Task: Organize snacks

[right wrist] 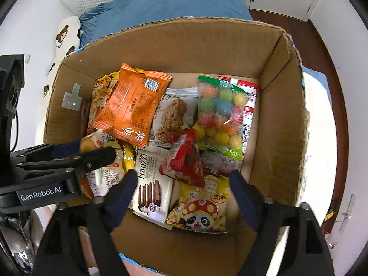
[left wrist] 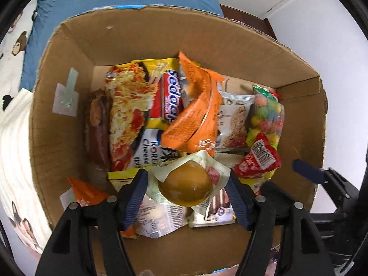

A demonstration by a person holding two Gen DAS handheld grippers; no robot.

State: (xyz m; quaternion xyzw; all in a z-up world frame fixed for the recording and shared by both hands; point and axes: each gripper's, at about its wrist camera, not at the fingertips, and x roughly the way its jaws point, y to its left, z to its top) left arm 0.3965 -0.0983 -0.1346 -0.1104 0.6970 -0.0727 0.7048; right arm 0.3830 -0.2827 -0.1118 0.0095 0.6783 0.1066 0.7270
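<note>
A cardboard box (left wrist: 142,34) holds several snack packets. In the left wrist view my left gripper (left wrist: 187,184) is inside the box, its jaws set around a wrapped round golden bun (left wrist: 185,185); the pads are beside the wrapper and the grip cannot be judged. The same gripper and bun (right wrist: 88,143) show at the left of the right wrist view. My right gripper (right wrist: 181,188) is open and empty over the near side of the box (right wrist: 184,43), above a Franzzi biscuit pack (right wrist: 153,193) and a yellow panda snack bag (right wrist: 200,207).
The box also holds an orange packet (right wrist: 131,105), yellow noodle pack (left wrist: 135,115), oat cookie pack (right wrist: 172,117), bag of coloured candy balls (right wrist: 220,117) and red packet (right wrist: 184,161). A blue pillow (right wrist: 165,2) and bear-print bedding (right wrist: 66,34) lie behind.
</note>
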